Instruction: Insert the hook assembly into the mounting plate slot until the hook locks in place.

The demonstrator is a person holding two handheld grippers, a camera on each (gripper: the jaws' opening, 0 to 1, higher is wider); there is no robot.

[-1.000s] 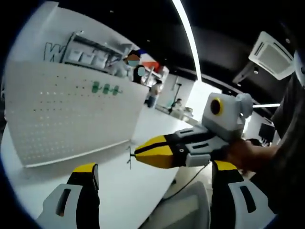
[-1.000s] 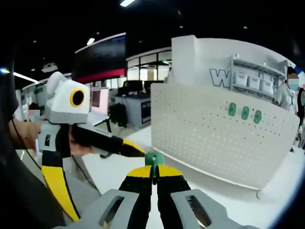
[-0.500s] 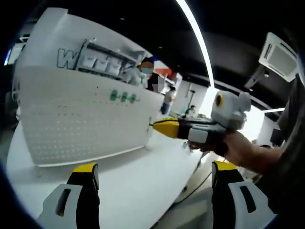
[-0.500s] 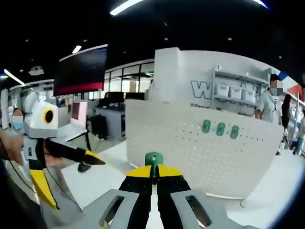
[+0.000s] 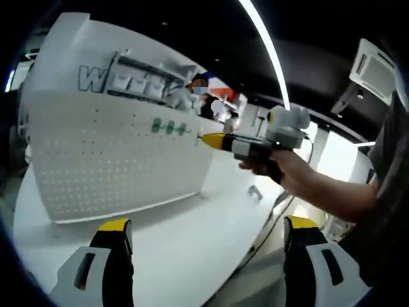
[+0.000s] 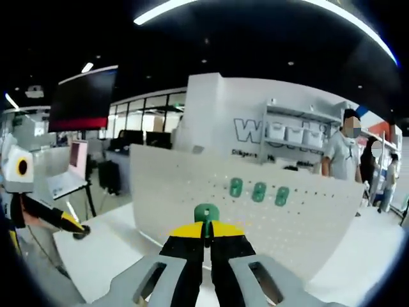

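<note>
Left gripper (image 5: 203,238): jaws spread wide, nothing between them, held low over the white table (image 5: 166,243), probably kept clear so the board stays in sight. Pegboard mounting plate (image 5: 108,160) stands upright on the table; three green hooks (image 5: 169,127) already sit in one row near its top right. Right gripper (image 6: 206,231): jaws pressed together, pinching the green hook assembly (image 6: 206,212) by its base, green tab pointing forward at the board, apparently for a straight push into a slot. In the left gripper view it is level with the green row, just beside it; contact cannot be told. Wall shelf (image 6: 295,131) behind holds small white bins, contents unreadable
</note>
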